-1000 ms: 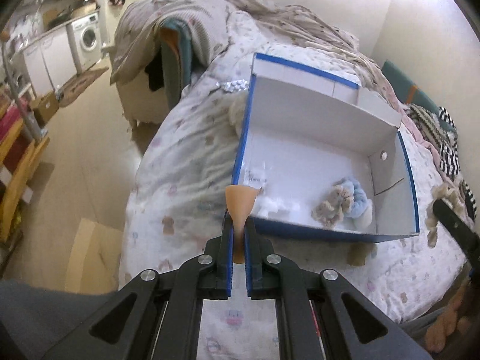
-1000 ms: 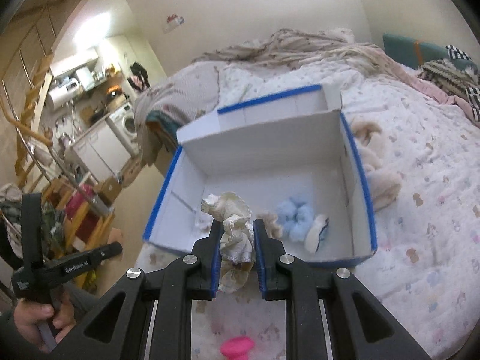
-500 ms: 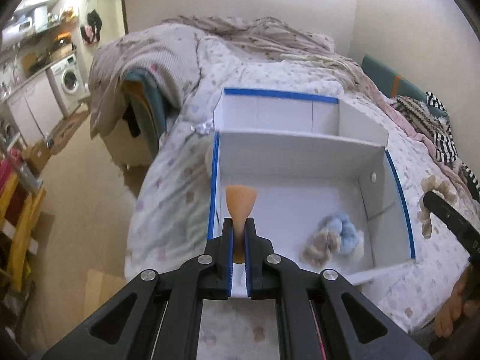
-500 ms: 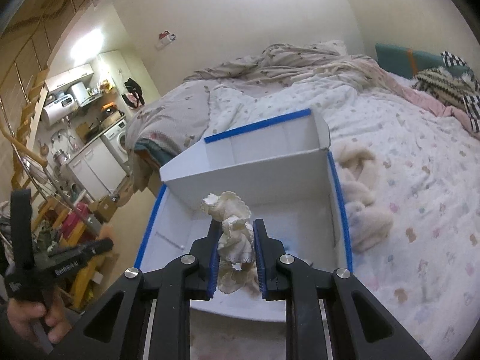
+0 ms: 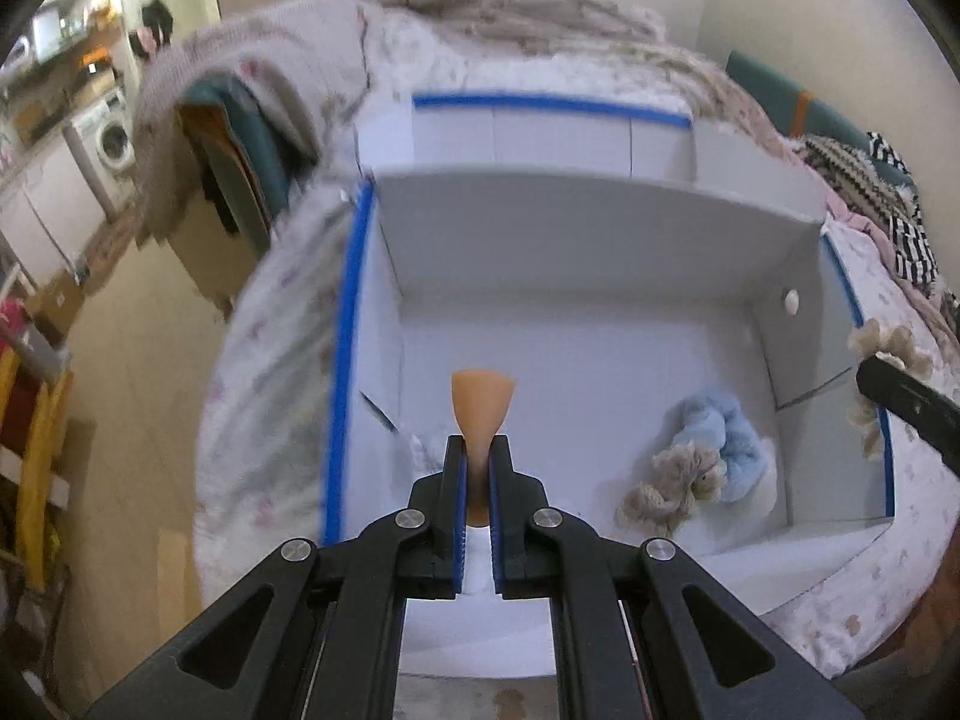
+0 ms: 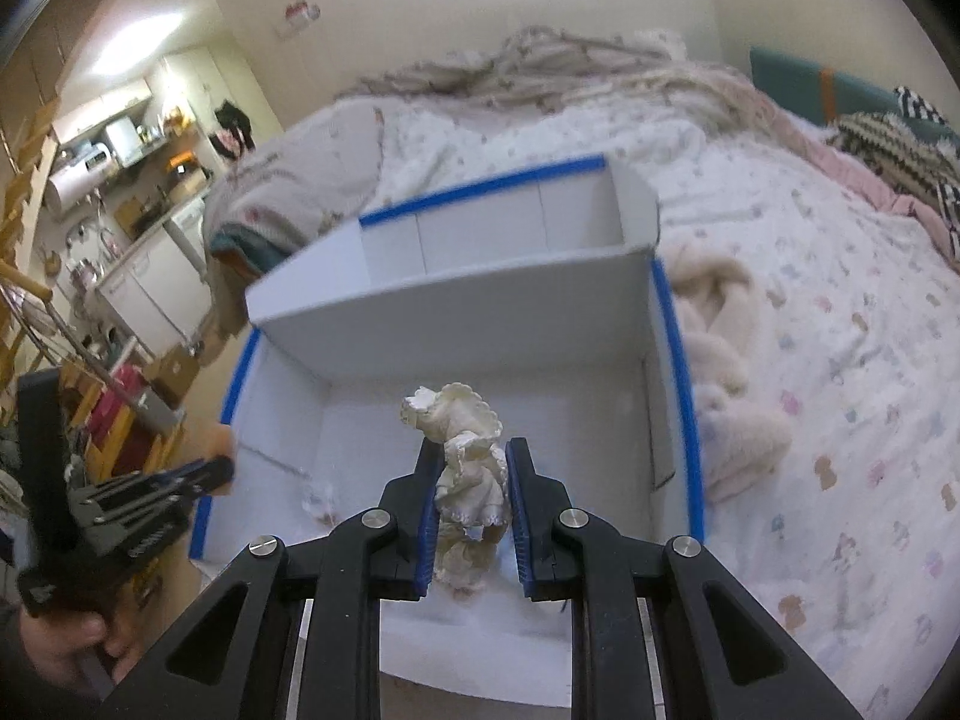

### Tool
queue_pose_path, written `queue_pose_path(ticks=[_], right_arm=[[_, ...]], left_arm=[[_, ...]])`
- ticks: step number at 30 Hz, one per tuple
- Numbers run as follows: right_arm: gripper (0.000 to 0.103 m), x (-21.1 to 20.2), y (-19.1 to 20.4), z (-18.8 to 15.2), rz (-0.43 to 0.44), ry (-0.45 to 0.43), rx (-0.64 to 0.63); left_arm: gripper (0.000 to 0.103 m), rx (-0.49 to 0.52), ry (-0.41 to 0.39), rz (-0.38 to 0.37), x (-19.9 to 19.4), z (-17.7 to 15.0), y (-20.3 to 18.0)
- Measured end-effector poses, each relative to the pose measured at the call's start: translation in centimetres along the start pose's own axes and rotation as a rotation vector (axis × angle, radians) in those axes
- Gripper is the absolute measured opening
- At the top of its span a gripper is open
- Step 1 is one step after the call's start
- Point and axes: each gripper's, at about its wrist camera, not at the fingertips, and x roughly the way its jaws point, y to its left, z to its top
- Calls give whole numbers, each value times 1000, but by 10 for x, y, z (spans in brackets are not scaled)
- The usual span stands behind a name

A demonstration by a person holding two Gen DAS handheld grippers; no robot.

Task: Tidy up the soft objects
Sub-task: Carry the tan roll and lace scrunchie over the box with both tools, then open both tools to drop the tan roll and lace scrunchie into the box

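Note:
A white cardboard box with blue-taped edges [image 5: 351, 324] [image 6: 678, 372] lies open on the bed. My left gripper [image 5: 478, 450] is shut on an orange soft sponge [image 5: 482, 405] and holds it above the box's left half. My right gripper [image 6: 470, 468] is shut on a cream frilly scrunchie [image 6: 462, 456] and holds it over the box's near edge. Inside the box lie a light blue fluffy scrunchie [image 5: 723, 441] and a beige fuzzy one [image 5: 672, 483]. The right gripper's tip also shows at the right edge of the left wrist view [image 5: 900, 402].
A cream plush blanket [image 6: 726, 372] lies on the bed right of the box. A crumpled duvet [image 6: 540, 72] is piled behind. Striped clothes [image 5: 888, 204] lie at the far right. The bed's left edge drops to the floor, where a washing machine [image 5: 114, 141] stands.
Both grippers have moved forward over the box while still holding their objects. The box fills more of both views now.

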Motion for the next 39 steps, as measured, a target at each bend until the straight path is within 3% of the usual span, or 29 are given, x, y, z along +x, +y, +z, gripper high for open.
queue_pose_path(ticks=[8,12,16,26,28,30,34,35,37,38,39], right_arm=[[21,22,1,-15,59,104,35],[21,33,6,-22,12,139,2],[21,44,-4,-24,0,184,58],[28,44,-14,-24,-9,175,112],[36,43,-12,-24,-18,163,106],[62,41,-12,-23,-16,150,107],[63,33,-9,-20,-8,105,96],[68,32,-9,-19,-3,97,97],[81,31,-10,-18,6,88,109],[88,30,-11,-18,10,84,117],[94,30,-12,-18,12,83,123]], left_arm=[[6,11,35,-20,21,-1,-7],[6,44,44,-16,26,-3,-11],[7,42,39,-4,25,-3,-10],[9,10,28,6,23,-1,-4],[15,9,27,5,21,-2,-3],[17,15,16,24,19,-3,-4],[22,15,6,32,15,-2,-2],[28,10,5,27,14,-2,0],[50,-2,-4,33,11,-1,1],[66,-9,-14,41,9,-1,2],[71,-17,-26,42,8,-1,4]])
